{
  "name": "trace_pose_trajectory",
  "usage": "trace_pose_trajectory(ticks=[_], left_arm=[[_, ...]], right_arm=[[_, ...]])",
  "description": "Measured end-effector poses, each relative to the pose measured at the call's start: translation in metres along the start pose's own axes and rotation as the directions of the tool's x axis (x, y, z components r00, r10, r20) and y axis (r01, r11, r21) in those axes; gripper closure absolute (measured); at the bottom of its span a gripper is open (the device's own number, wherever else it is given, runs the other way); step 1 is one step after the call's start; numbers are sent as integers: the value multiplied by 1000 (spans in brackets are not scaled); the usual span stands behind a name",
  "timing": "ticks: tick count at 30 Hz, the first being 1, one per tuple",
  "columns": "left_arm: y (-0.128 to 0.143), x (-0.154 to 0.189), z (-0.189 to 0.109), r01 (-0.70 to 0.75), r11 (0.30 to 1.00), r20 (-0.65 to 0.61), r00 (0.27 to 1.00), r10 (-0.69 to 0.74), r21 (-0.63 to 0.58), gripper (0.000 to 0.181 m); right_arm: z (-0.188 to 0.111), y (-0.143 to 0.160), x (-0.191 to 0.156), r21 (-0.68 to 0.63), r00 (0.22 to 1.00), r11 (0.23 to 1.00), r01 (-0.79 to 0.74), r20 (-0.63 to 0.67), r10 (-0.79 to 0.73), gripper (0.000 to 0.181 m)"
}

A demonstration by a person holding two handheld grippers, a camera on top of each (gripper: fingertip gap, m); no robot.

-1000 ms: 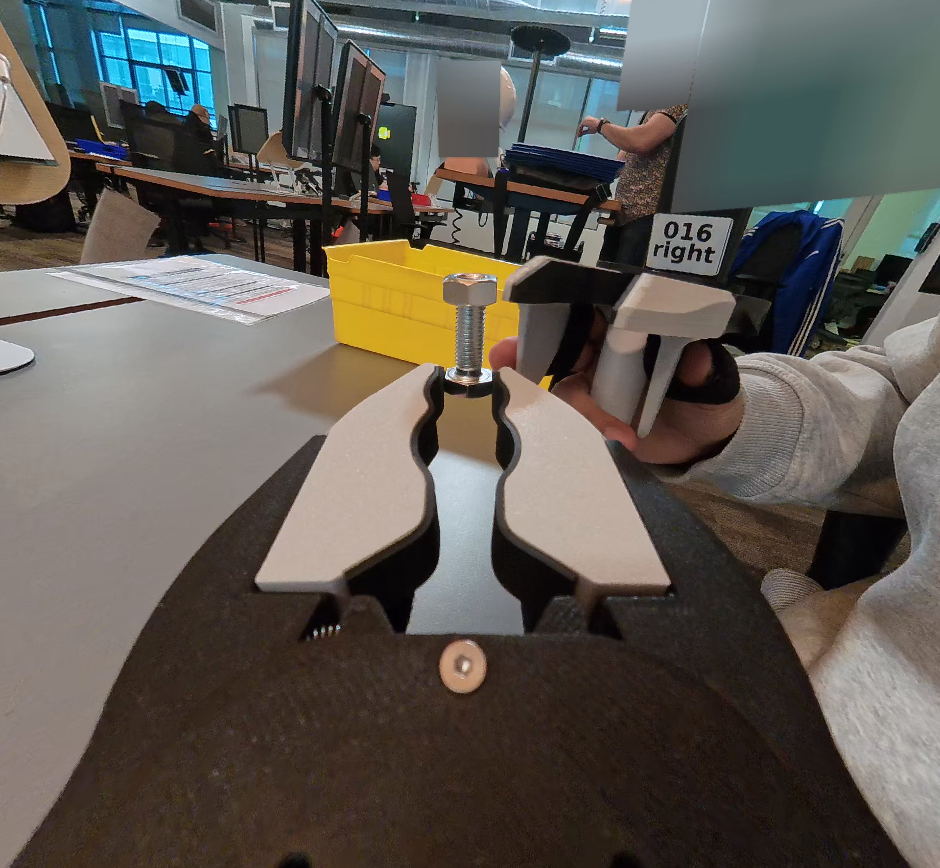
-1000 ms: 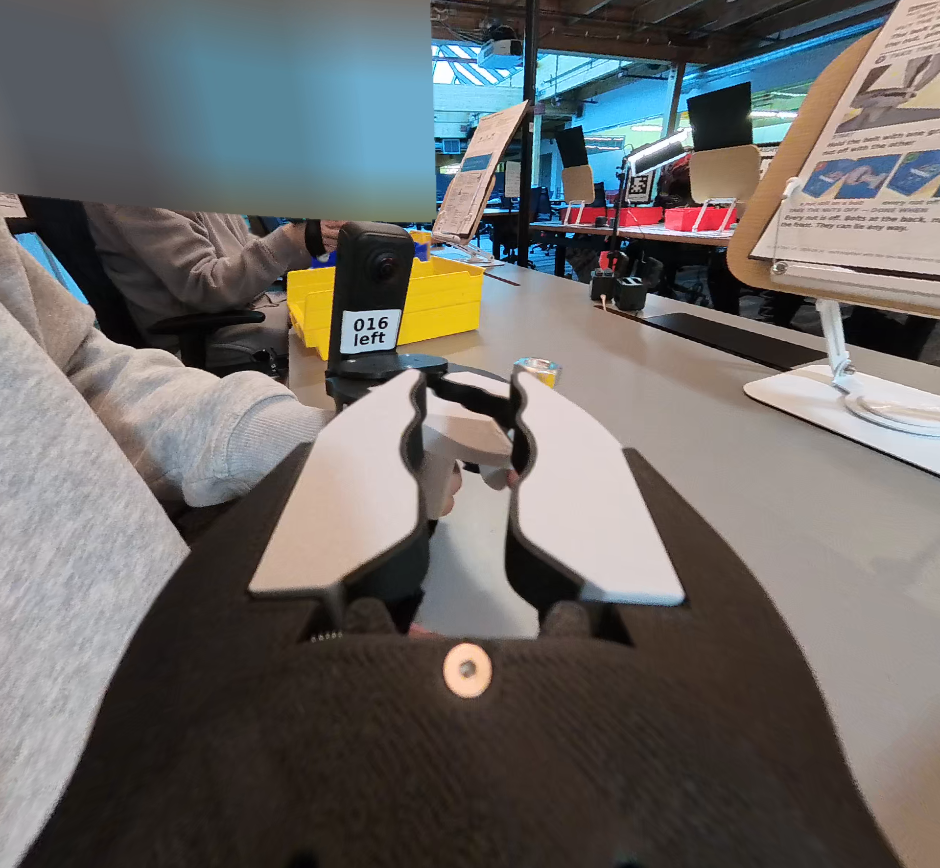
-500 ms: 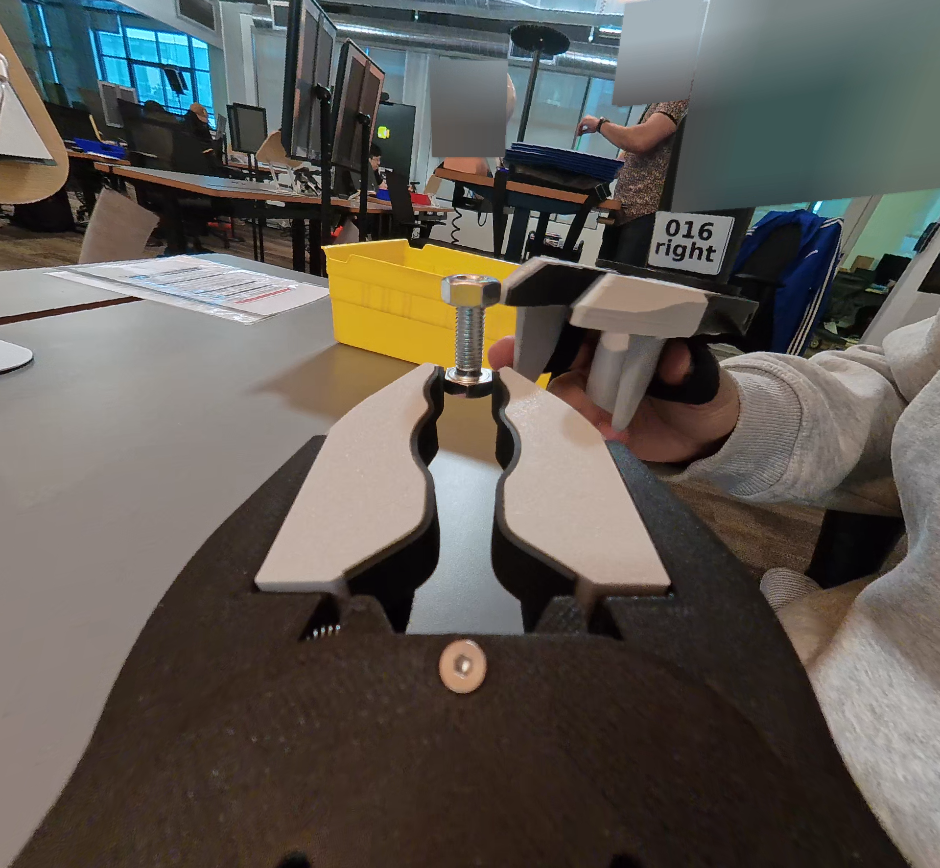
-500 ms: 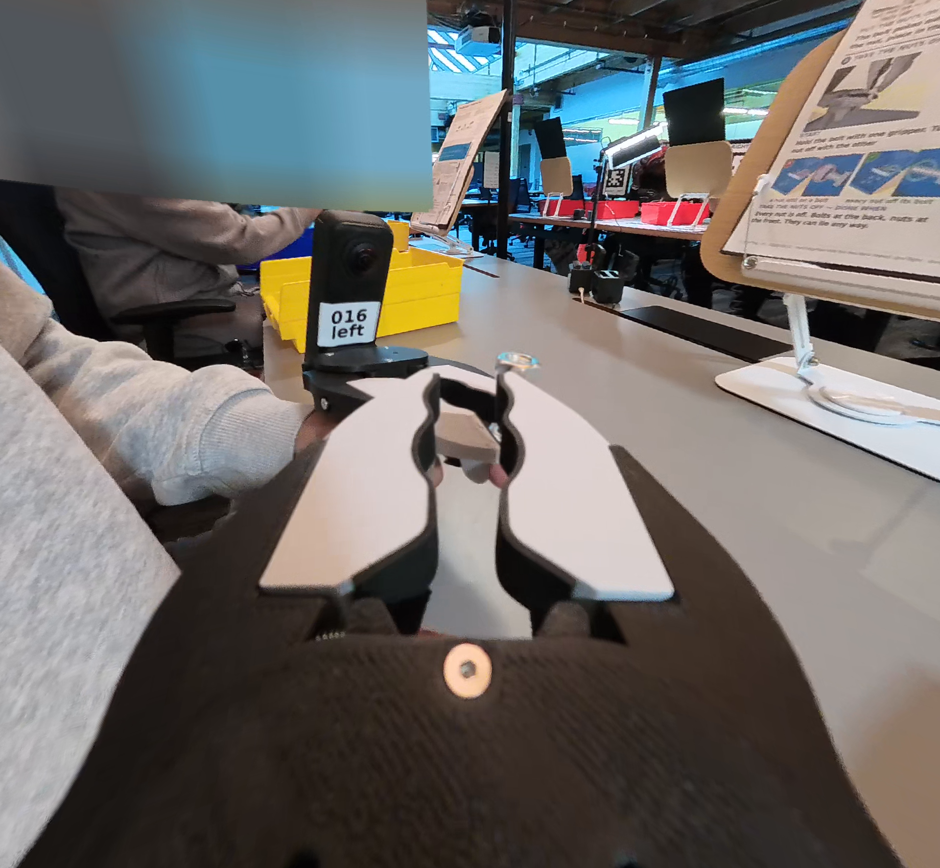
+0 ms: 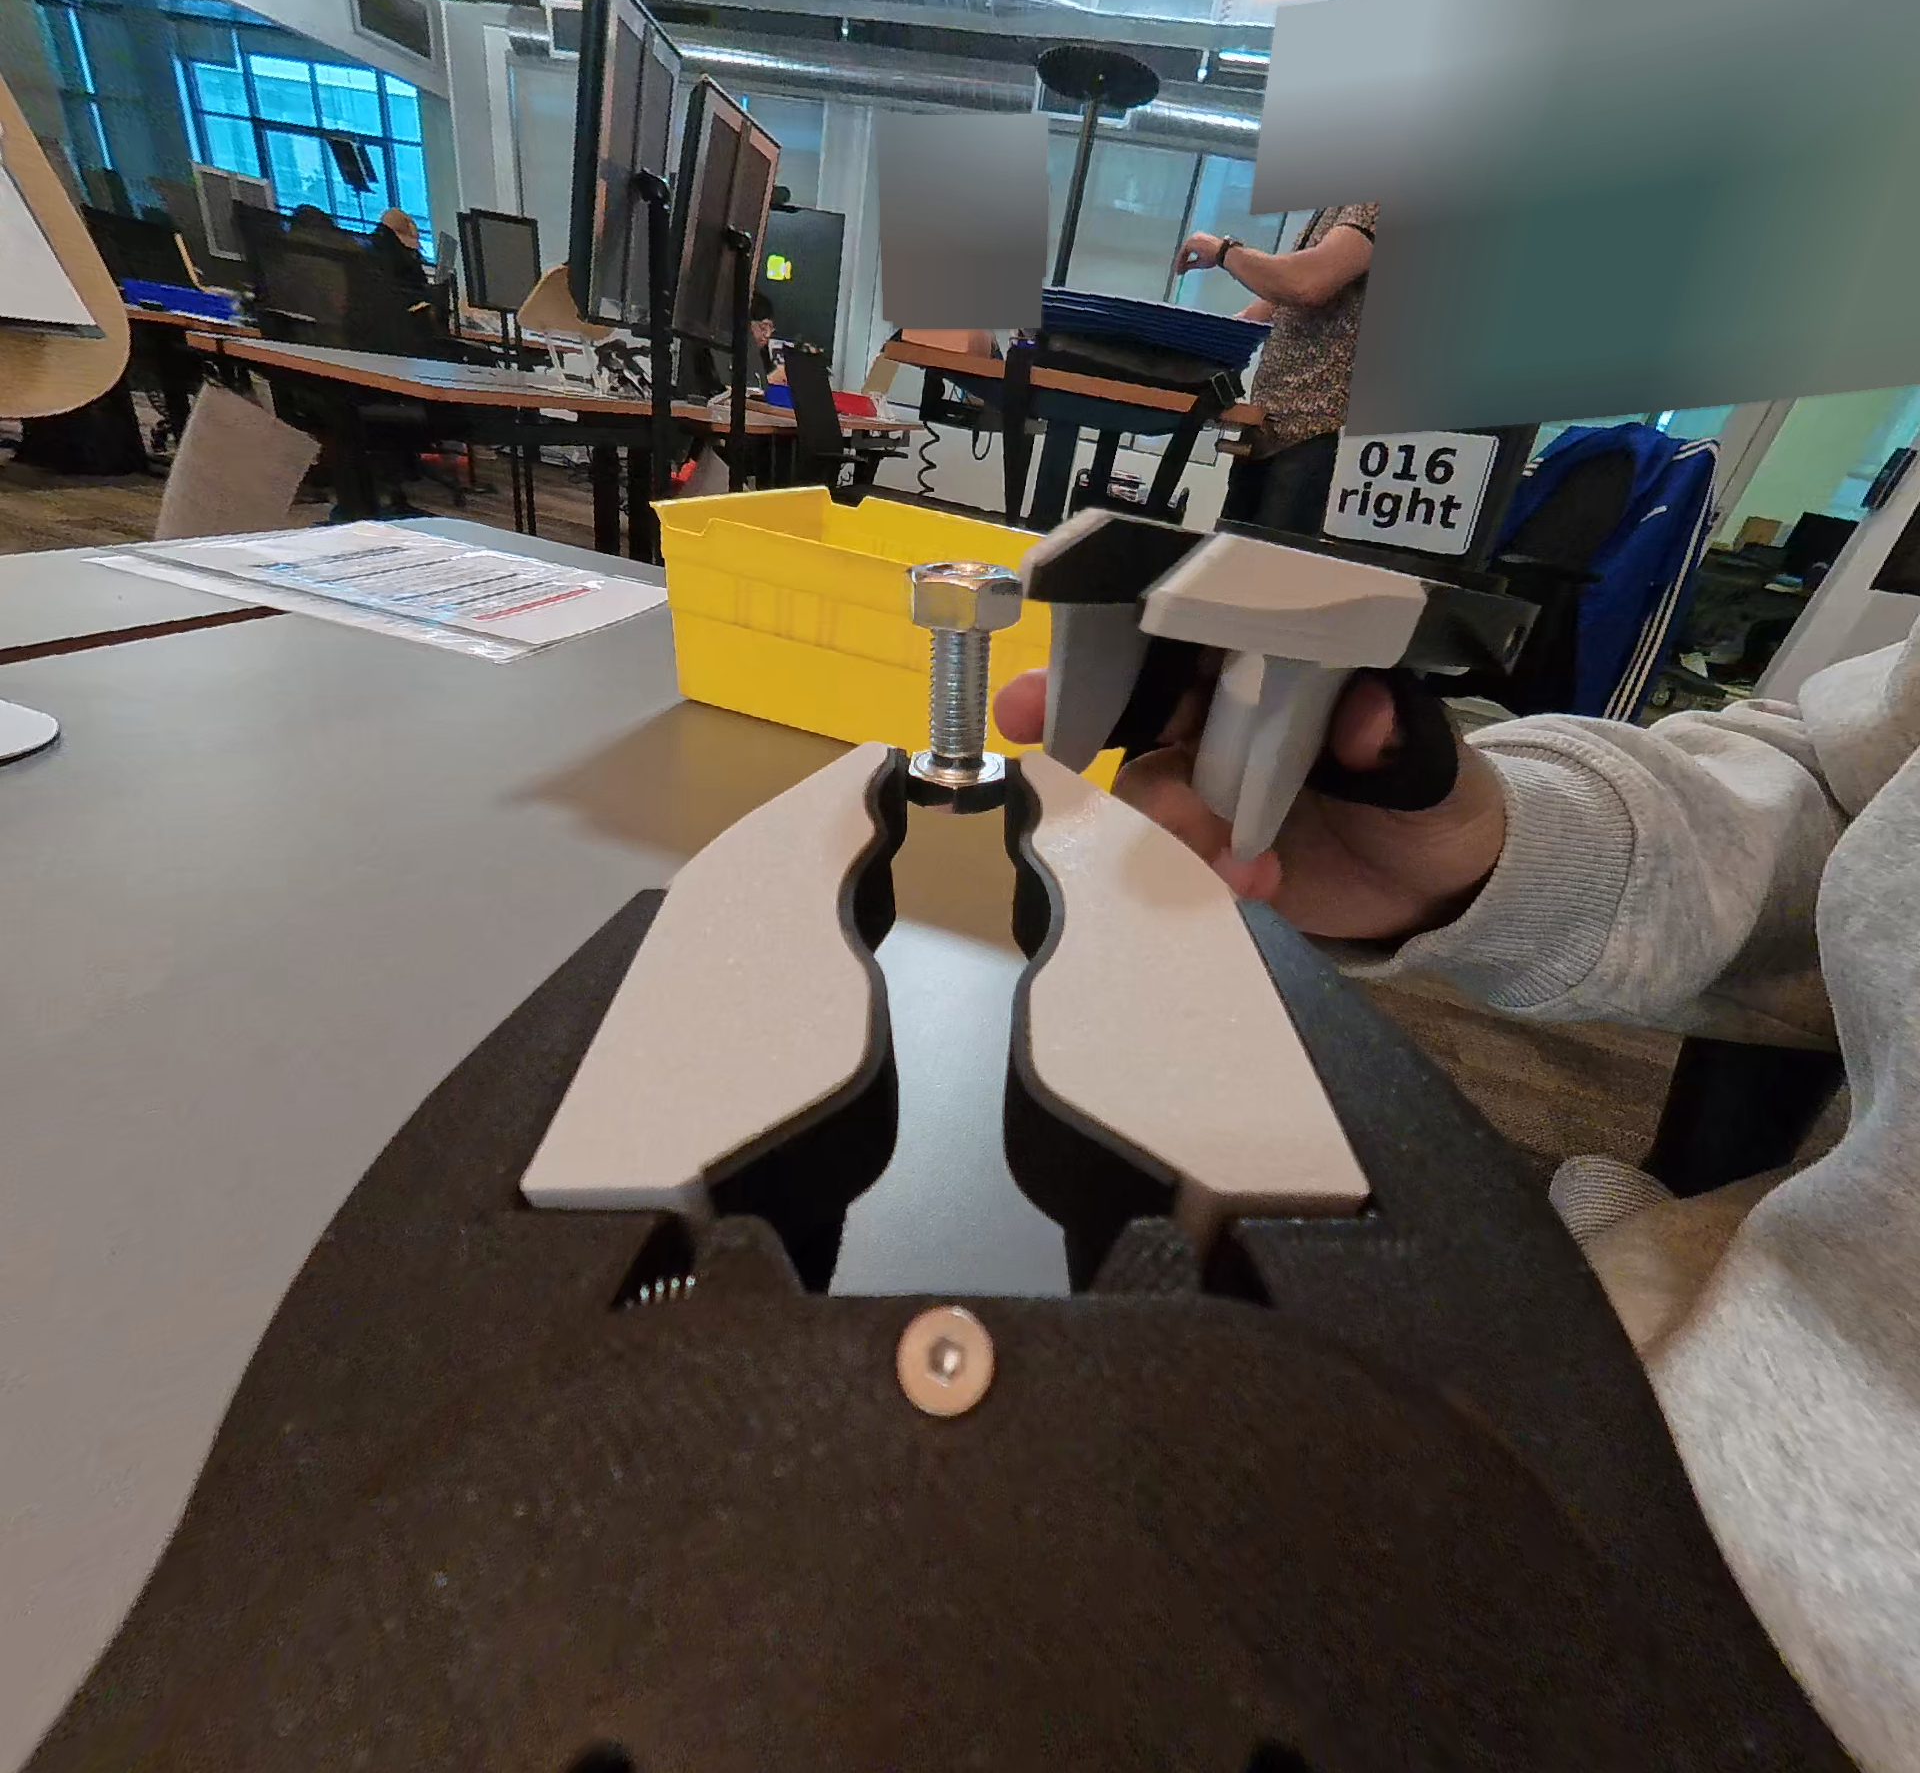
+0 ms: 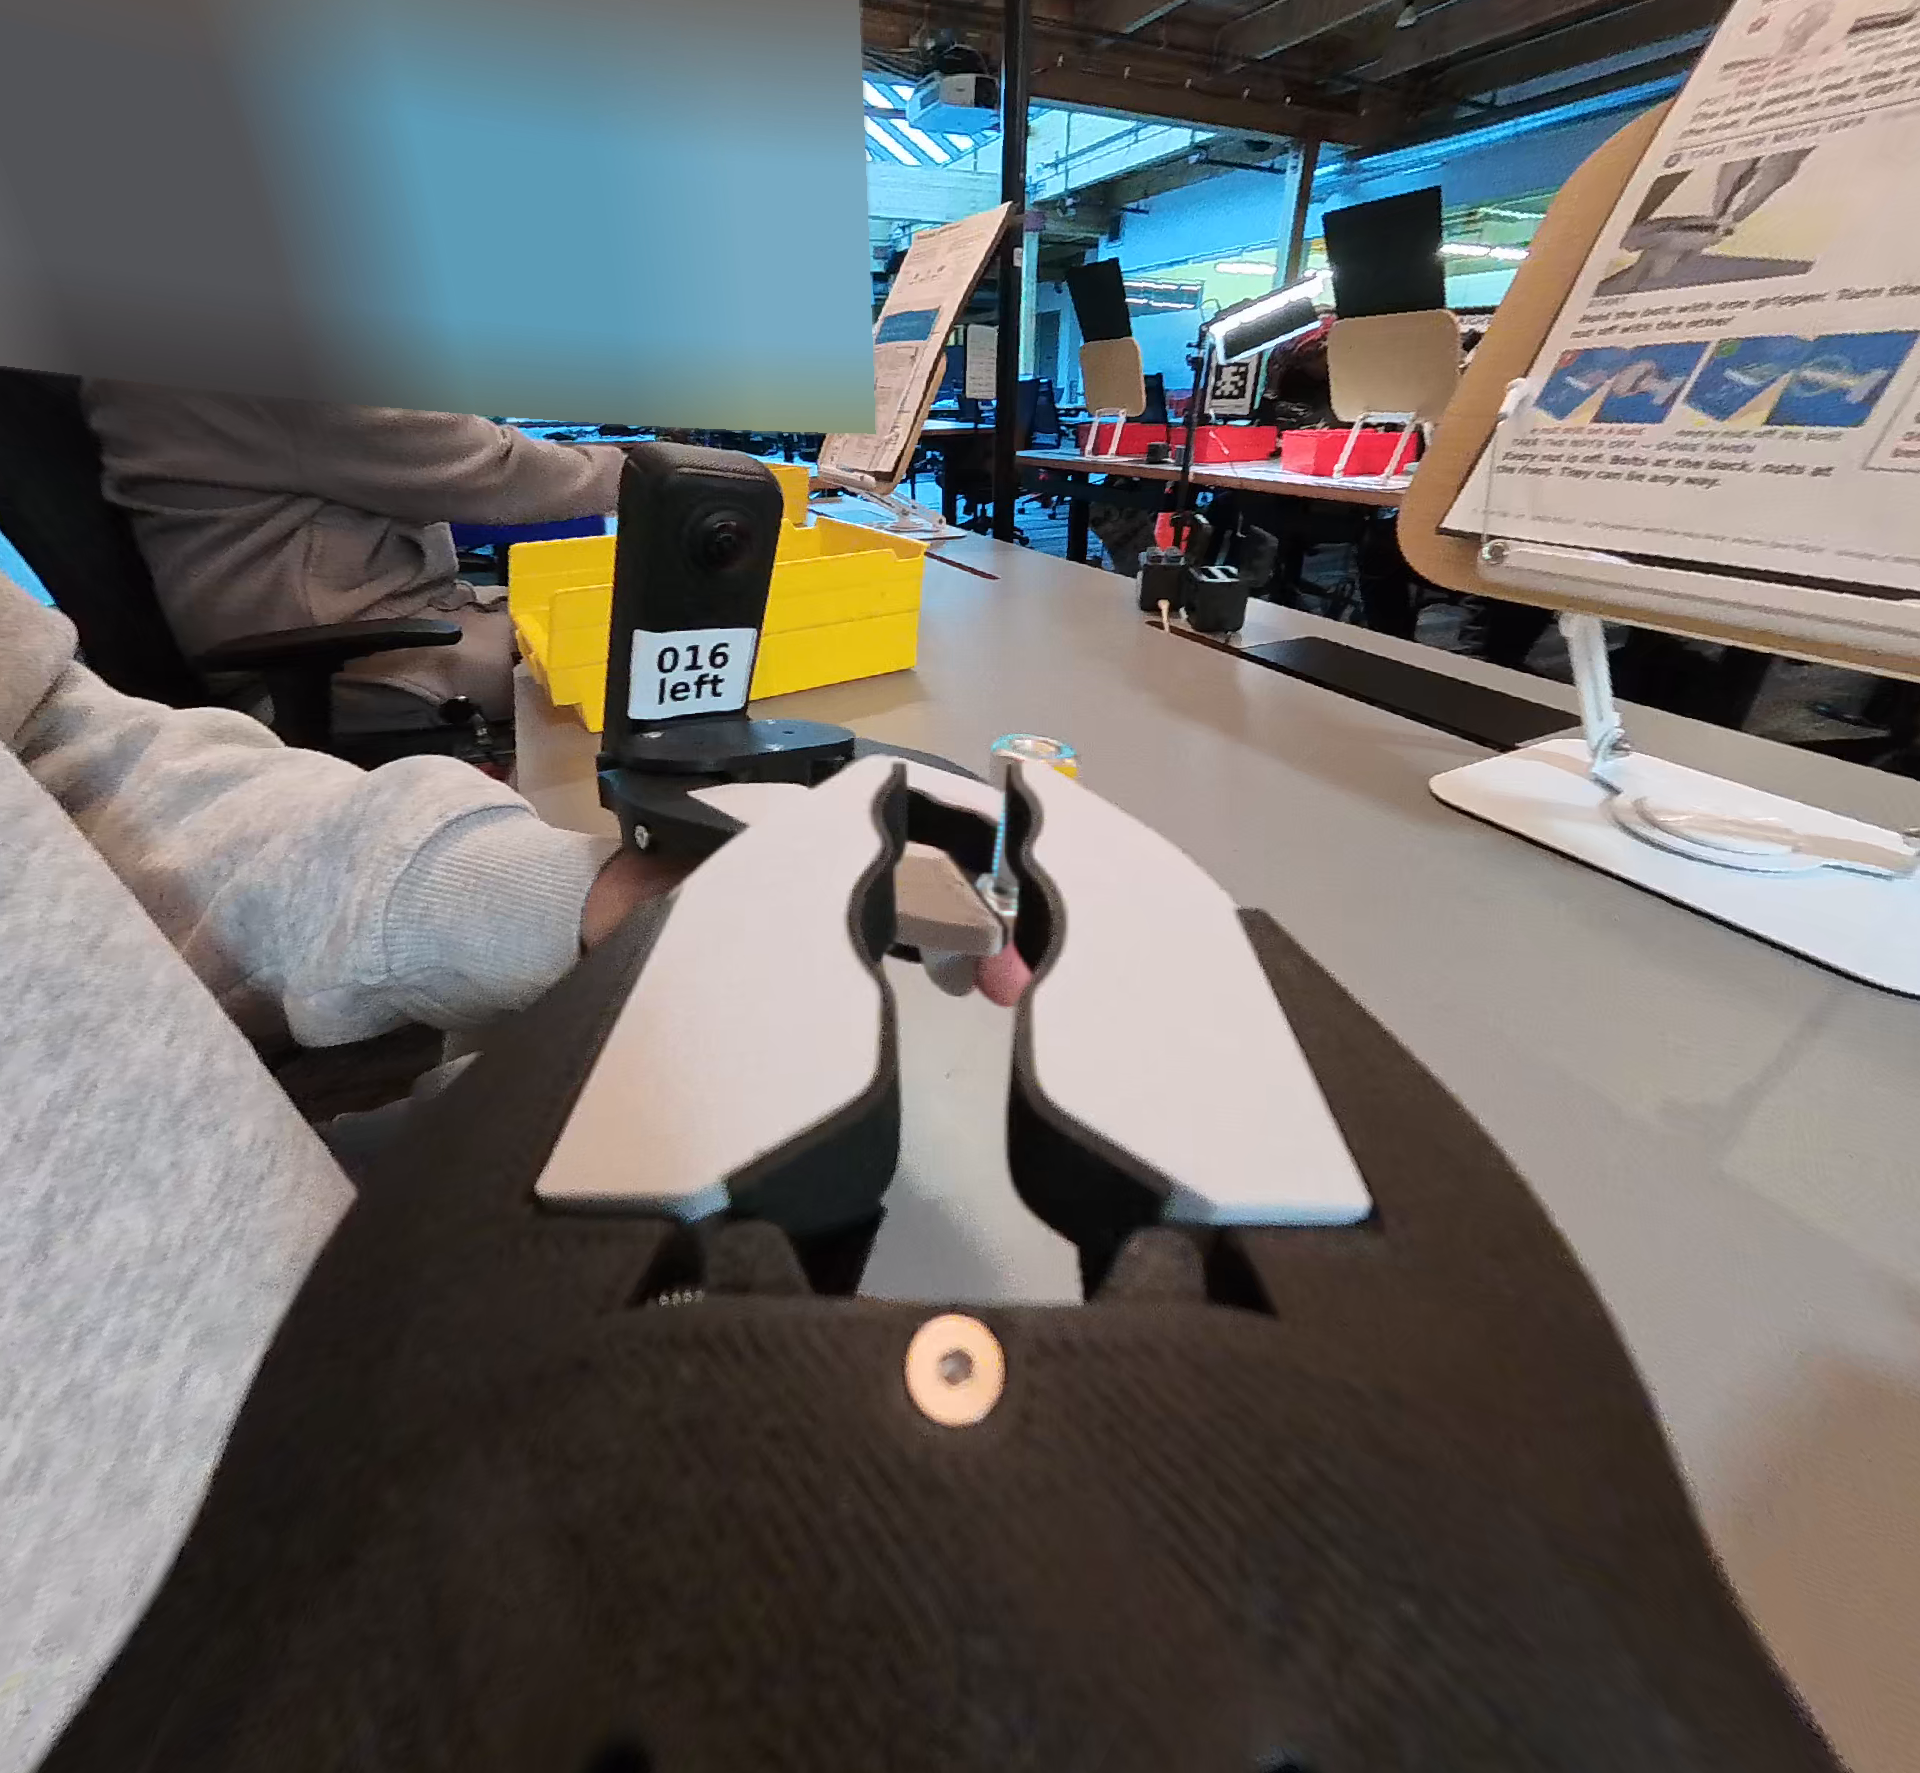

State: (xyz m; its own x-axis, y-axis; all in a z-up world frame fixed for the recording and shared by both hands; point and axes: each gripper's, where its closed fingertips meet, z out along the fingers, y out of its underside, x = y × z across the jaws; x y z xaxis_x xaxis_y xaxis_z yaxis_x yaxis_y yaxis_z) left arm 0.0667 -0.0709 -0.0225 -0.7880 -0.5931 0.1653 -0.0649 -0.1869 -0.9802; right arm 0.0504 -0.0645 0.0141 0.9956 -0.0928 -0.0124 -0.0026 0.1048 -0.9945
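Two grippers meet over a grey tabletop. At the tips of the left gripper, the jaws are clamped on a nut threaded low on a silver bolt, which stands upright with its hex head on top. Behind the bolt a yellow bin sits on the tabletop, and a laminated sheet lies farther back to the left.

Just beside the bolt's head, on its right side, the right gripper hangs level with the head without touching it; a hand in a grey sleeve holds it. Its jaws stand slightly apart and hold nothing.

From the right wrist view, the right gripper looks along its own narrowly parted jaws toward the left gripper's fingertips, which pinch the nut; the bolt rises from there, partly hidden behind the right finger. The left gripper's black camera stands up at the left, with another yellow bin behind it. A clipboard stand with a printed instruction sheet occupies the right side, its white base resting on the tabletop.
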Motion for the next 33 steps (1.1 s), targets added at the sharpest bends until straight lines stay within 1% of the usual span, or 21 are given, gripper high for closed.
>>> trace_pose_trajectory(ticks=[1, 4, 7, 9, 12, 14, 16, 19, 20, 23, 25, 26, 28, 30, 33], left_arm=[[0, 0, 0, 0, 1000, -1, 1000, 0, 0, 163], [0, 1, 0, -2, 1000, -2, 1000, 2, -1, 163], [0, 1, 1, -4, 1000, -3, 1000, 4, -3, 163], [0, 1, 1, -4, 1000, -3, 1000, 4, -3, 163], [0, 1, 1, -2, 1000, -3, 1000, 2, -1, 163], [0, 1, 1, -3, 1000, -3, 1000, 3, -2, 163], [0, 1, 1, -4, 1000, -3, 1000, 4, -2, 163], [0, 1, 1, -4, 1000, -4, 1000, 4, -3, 163], [0, 1, 1, -5, 1000, -3, 1000, 5, -4, 163], [0, 1, 1, -4, 1000, -3, 1000, 4, -3, 163], [0, 1, 1, -3, 1000, -3, 1000, 3, -1, 163], [0, 0, 1, 0, 1000, -4, 1000, 0, -2, 163], [0, 1, 1, 1, 1000, -5, 1000, -1, -3, 163], [0, 1, 1, -1, 1000, -6, 1000, 1, -4, 163], [0, 1, 1, 0, 1000, -6, 1000, 0, -4, 163]], right_arm=[[0, 0, 3, 4, 1000, 1000, -5, -13, 6, 161], [1, 1, 9, 15, 998, 999, -33, -45, 33, 142], [2, 4, 8, 4, 998, 999, -52, -31, 52, 142], [2, 4, 4, -1, 999, 999, -49, -9, 49, 147], [0, 2, 2, -8, 1000, 1000, -29, 3, 29, 169], [-1, 2, 3, -5, 1000, 1000, -27, -2, 27, 175], [-1, 1, 7, 3, 999, 999, -38, -21, 38, 169], [1, 2, 11, 17, 998, 998, -54, -42, 54, 142], [2, 3, 10, 13, 997, 998, -63, -35, 63, 138], [3, 3, 2, 13, 998, 998, -65, 12, 64, 140], [2, 0, -3, 15, 998, 998, -57, 36, 57, 146], [1, -1, -4, 18, 998, 998, -54, 43, 53, 154], [0, -3, -2, 28, 997, 998, -59, 41, 58, 157], [0, -2, 0, 29, 997, 997, -77, 31, 76, 154], [2, 0, 5, 33, 996, 996, -85, 5, 85, 136]])
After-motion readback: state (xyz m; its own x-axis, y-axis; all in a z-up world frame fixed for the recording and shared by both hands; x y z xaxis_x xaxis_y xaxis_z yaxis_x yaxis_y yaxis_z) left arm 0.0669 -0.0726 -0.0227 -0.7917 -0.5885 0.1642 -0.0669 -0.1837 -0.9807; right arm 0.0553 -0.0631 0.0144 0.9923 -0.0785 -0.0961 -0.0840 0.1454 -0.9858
